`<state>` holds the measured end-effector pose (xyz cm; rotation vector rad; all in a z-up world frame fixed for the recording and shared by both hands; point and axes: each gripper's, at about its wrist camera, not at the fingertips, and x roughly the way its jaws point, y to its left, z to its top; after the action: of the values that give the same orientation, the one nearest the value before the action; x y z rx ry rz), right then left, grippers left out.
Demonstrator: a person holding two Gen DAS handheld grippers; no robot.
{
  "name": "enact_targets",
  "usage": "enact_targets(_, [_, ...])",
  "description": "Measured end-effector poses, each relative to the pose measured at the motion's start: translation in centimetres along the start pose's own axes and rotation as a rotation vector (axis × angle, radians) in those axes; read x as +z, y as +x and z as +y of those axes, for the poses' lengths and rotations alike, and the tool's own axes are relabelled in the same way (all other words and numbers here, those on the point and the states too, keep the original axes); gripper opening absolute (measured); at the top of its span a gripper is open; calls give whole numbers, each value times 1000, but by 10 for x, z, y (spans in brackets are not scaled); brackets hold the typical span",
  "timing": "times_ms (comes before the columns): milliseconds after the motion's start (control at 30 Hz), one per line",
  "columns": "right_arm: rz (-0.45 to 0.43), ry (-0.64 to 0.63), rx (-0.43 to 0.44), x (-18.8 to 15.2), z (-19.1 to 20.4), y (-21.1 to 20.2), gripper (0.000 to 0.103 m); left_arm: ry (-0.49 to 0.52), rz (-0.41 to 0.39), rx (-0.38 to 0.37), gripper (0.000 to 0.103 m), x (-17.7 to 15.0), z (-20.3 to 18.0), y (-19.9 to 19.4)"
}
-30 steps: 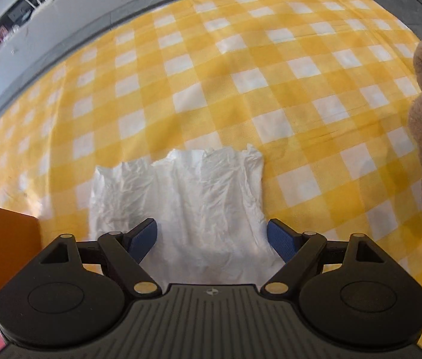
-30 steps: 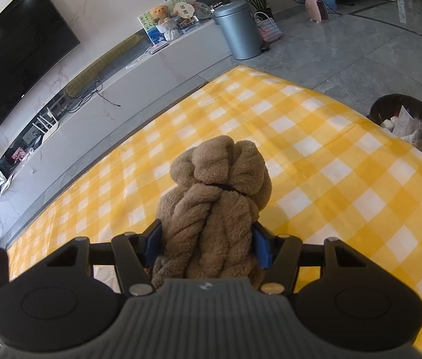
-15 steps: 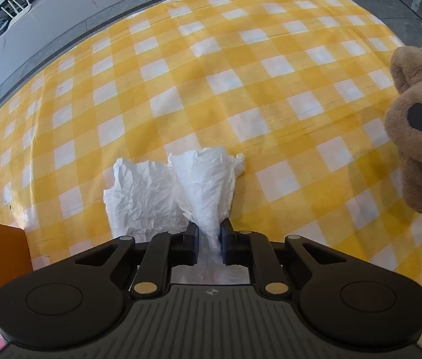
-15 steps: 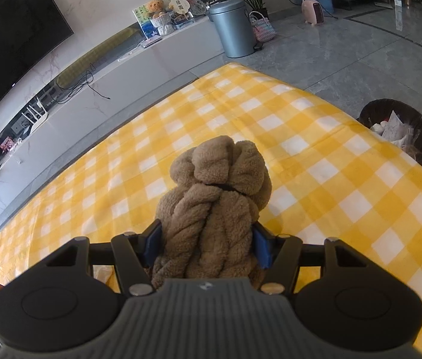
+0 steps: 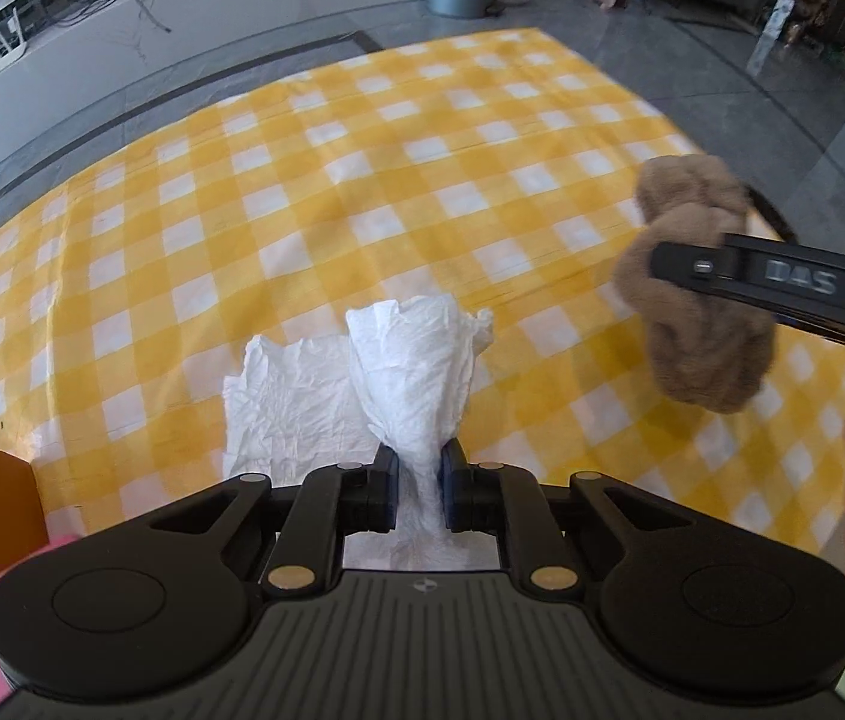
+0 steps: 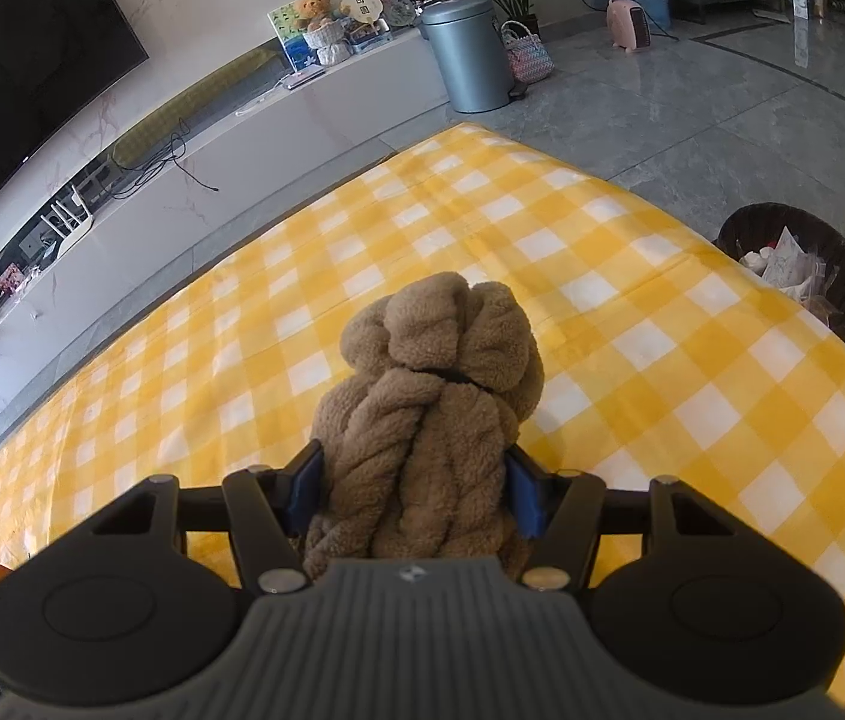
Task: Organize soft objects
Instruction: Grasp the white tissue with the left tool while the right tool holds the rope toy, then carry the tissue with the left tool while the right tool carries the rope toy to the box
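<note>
Left tool pinches a white tissue fanning toward 12 o'clock; right tool clamps a brown plush toy above the bench.

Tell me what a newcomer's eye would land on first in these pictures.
The yellow-and-white checked tablecloth fills both views. The left gripper is pinched on a crumpled white tissue at the near edge. To its right, the right gripper clamps a fuzzy brown twisted plush held above the cloth.
</note>
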<state>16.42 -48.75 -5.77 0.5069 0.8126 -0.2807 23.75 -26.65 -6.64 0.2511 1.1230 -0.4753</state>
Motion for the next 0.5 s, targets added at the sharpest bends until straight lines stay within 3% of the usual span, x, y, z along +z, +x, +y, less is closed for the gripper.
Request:
enact_targets(267, [8,-17,-3,1,0,0,61,73,16,-144,15,-11,-27,-15])
enact_targets(400, [16,-32,-2,0,3,2,61,94,33,-104,15,-15,-31,-7])
enact_targets(500, [17,-39,-5,0,4,2,61,67,31,-131,15,-17,-25,-9])
